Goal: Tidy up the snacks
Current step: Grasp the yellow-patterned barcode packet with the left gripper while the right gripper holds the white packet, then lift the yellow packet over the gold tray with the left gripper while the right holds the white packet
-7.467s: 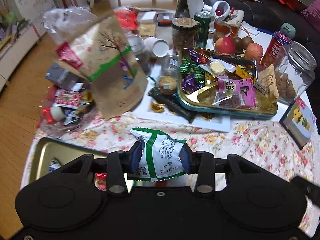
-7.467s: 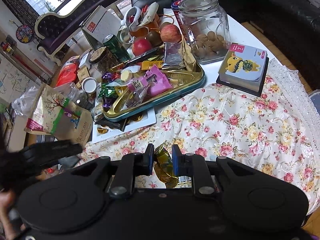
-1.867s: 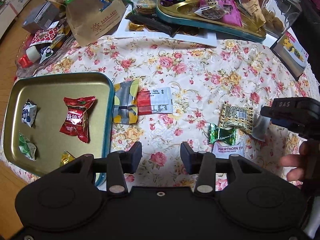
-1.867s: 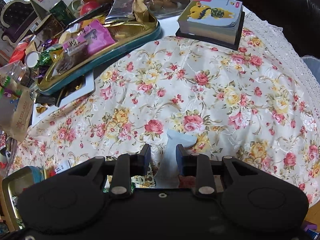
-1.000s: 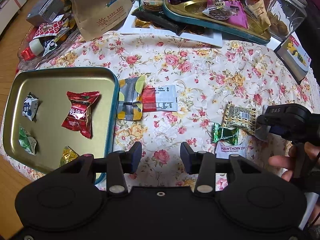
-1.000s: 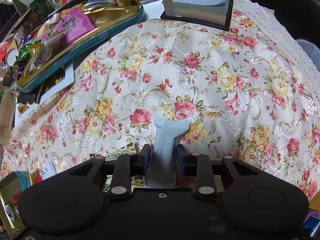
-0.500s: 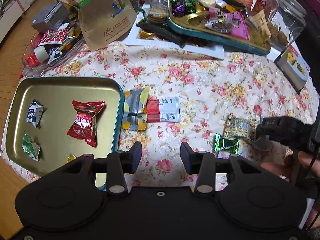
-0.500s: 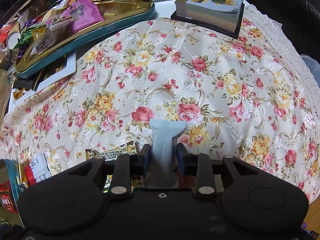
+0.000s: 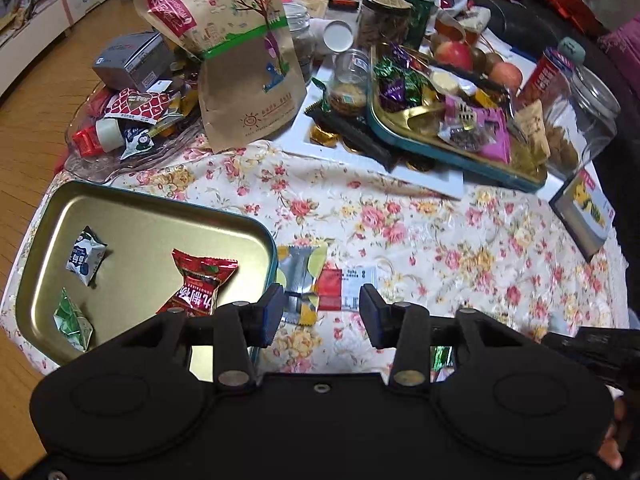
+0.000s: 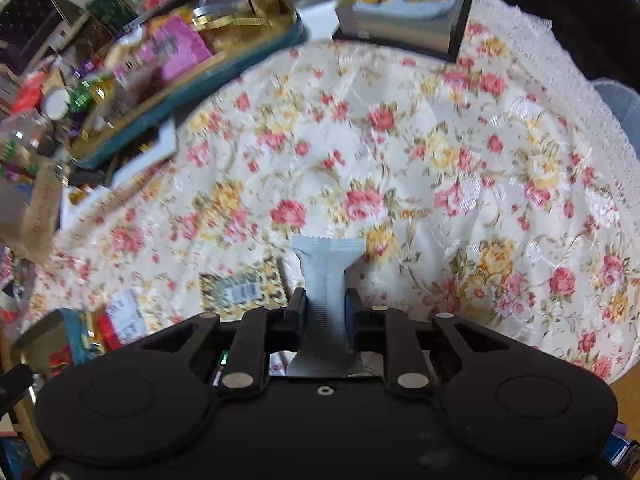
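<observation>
Your right gripper (image 10: pixel 325 304) pinches the pale grey packet (image 10: pixel 326 268) above the cloth, its long axis forward, while the gold tray (image 9: pixel 60 208) lies off left, nearer your spread, empty left gripper (image 9: pixel 322 312)

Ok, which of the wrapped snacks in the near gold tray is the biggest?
The red twist-wrapped candy, lying nearest the tray's right rim. The blue-and-white packet and the green one toward the left side are clearly smaller.
</observation>
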`<state>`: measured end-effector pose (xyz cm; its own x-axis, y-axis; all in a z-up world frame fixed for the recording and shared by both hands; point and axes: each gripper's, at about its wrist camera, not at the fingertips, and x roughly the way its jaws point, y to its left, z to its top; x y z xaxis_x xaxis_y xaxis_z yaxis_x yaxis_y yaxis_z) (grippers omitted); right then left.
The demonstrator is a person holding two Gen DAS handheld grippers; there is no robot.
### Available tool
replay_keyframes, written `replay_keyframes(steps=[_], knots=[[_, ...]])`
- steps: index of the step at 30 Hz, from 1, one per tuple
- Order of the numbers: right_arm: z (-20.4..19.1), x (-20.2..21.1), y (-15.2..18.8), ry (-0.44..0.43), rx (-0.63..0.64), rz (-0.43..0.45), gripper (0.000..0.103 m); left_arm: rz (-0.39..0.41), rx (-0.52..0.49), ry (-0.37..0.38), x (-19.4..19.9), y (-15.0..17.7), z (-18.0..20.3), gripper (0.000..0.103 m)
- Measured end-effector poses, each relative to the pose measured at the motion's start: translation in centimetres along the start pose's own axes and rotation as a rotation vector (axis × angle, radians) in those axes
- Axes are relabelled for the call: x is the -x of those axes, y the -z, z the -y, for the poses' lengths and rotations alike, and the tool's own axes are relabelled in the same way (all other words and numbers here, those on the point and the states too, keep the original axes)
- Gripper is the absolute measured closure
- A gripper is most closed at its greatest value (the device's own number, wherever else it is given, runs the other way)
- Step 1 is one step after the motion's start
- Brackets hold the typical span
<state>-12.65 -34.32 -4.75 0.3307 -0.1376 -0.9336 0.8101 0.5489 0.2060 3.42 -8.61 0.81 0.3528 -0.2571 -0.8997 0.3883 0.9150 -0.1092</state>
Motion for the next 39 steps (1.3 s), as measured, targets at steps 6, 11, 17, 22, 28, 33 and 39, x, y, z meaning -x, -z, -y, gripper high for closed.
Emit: replay_keyframes(steps=[6,11,17,22,28,33,39], knots=[[-0.8,4.9,-0.6,-0.116,-0.01,0.086,0.082,-0.02,-0.018,-0.017,-1.9,-0.2,1.1,0.054],[-1.2,7.2,-0.8,-0.212,0.008,0.114,0.082,-0.079,-0.068,0.006,-3.9,1.2,3.6,0.054],[-0.1,9.3,-0.9,-0.197,0.019,0.182,0.082,-0.135,-0.104,0.099,-5.2,3.7,7.2,0.054],[1.5,10.7,-1.4,-0.201,-0.01,0.217,0.082,-0.2,-0.098,0.114,-7.0,4.6,9.8,0.054],[2.6,11.6,-1.9,-0.245,-0.053,0.213,0.082,-0.225,-0.086,0.141,-8.3,3.9,12.8,0.054],[3.4,12.5,-2.2,-0.285,-0.083,0.214,0.082,-0.204,-0.094,0.116,-9.4,3.7,14.7,0.054],[4.3,13.2,-2.6,-0.302,-0.111,0.233,0.082,-0.21,-0.136,0.038,-11.2,4.2,16.5,0.054]])
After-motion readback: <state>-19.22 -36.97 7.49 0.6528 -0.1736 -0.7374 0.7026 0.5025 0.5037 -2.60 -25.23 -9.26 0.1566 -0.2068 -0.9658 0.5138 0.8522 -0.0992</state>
